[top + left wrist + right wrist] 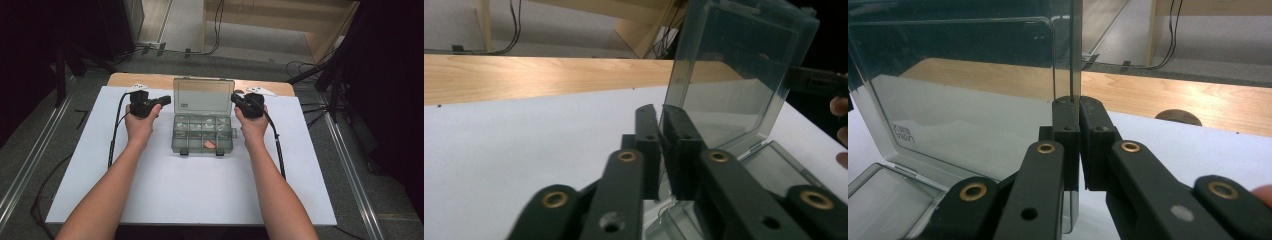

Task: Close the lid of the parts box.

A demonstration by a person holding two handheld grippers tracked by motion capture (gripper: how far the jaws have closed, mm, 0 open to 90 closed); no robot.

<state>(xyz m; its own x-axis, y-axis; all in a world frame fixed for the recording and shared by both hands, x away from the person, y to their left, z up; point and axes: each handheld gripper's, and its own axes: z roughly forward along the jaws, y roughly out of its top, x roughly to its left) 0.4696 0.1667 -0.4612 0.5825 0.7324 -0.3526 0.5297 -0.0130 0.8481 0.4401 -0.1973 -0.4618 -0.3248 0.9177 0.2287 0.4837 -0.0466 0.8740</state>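
Both grippers pinch the upright lid (203, 95) of a clear plastic organiser box (203, 134) at the middle of the white table cover (190, 190).

The lid stands open, near vertical; whether it is being raised or closed cannot be judged. The left gripper (659, 112) clamps the lid's left edge, the right gripper (1075, 102) its right edge, jaws closed on thin, smoky, transparent plastic. The gridded tray holds small parts, too small to name, among them a copper-coloured piece (209, 144). The bare wooden table edge (150, 79) runs behind.

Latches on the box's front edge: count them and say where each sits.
2: the left latch and the right latch, both on the front wall of the box.
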